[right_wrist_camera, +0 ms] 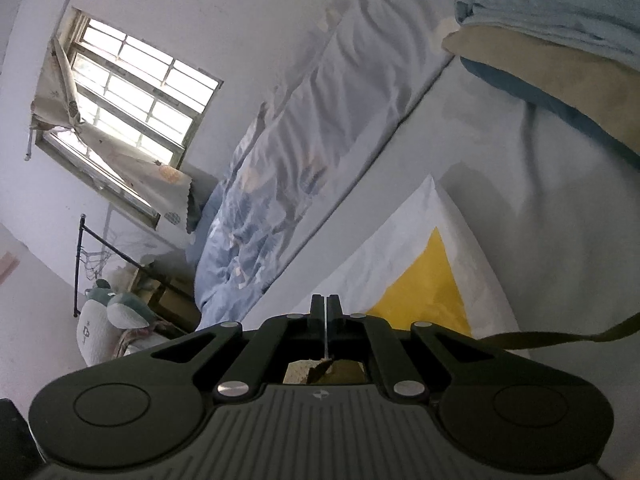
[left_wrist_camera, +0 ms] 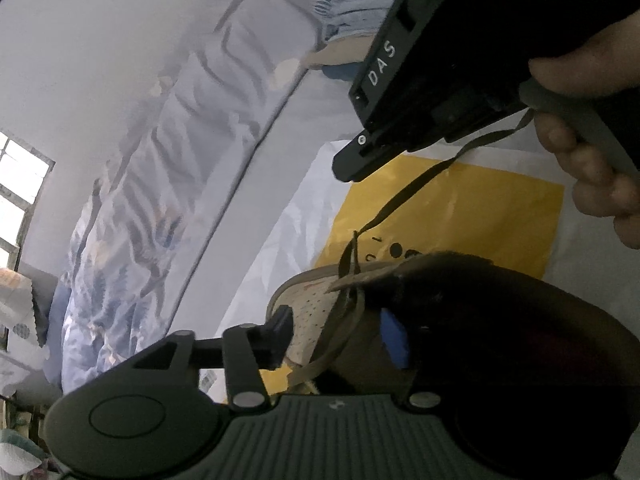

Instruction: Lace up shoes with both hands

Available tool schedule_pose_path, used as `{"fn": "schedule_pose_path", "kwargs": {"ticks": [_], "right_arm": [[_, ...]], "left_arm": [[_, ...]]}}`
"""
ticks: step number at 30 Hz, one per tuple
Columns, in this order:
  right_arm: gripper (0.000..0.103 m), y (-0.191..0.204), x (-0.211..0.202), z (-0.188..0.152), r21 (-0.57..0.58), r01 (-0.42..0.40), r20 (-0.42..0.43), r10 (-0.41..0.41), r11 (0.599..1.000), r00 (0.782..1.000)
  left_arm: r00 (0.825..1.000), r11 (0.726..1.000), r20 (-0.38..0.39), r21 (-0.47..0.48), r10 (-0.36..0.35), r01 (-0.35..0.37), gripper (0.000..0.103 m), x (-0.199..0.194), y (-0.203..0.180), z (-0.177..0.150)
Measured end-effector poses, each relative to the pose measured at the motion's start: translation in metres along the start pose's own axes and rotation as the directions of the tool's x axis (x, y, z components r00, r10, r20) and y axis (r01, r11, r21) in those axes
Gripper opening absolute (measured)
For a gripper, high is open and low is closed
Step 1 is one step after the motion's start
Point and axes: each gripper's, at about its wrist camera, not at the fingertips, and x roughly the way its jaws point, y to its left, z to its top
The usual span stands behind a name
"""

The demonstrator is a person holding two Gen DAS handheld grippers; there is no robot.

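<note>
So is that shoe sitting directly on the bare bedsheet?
No, the shoe rests on a white and yellow bag spread over the bed, as the left wrist view shows.

My left gripper (left_wrist_camera: 332, 332) shows one finger (left_wrist_camera: 280, 336); the dark shoe tongue (left_wrist_camera: 440, 280) hides the other. My right gripper's (right_wrist_camera: 325, 312) body covers where the lace (right_wrist_camera: 560, 338) ends, and most of the shoe (left_wrist_camera: 312, 312) sits behind my left gripper.

Bright barred window (right_wrist_camera: 132, 120), white wall (right_wrist_camera: 248, 12)
</note>
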Motion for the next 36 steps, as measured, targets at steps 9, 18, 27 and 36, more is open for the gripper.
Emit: {"fn": "schedule_pose_path", "kwargs": {"ticks": [9, 18, 27, 36], "right_arm": [[0.028, 0.005, -0.009, 0.003, -0.004, 0.003, 0.045, -0.003, 1.000, 0.999], [0.038, 0.002, -0.004, -0.003, 0.072, -0.012, 0.011, 0.011, 0.997, 1.000], [0.038, 0.004, 0.005, -0.016, 0.076, 0.012, -0.030, -0.009, 0.997, 1.000], [0.038, 0.007, 0.010, -0.026, 0.040, 0.033, -0.055, -0.031, 0.999, 0.998]], "left_arm": [[0.997, 0.966, 0.062, -0.258, 0.042, -0.025, 0.058, -0.032, 0.026, -0.022], [0.984, 0.723, 0.177, -0.677, -0.022, 0.138, 0.059, -0.035, 0.050, -0.074], [0.957, 0.543, 0.281, -0.795, -0.066, 0.271, 0.046, -0.021, 0.053, -0.105], [0.949, 0.477, 0.307, -0.825, -0.075, 0.305, 0.028, -0.013, 0.053, -0.117]]}}
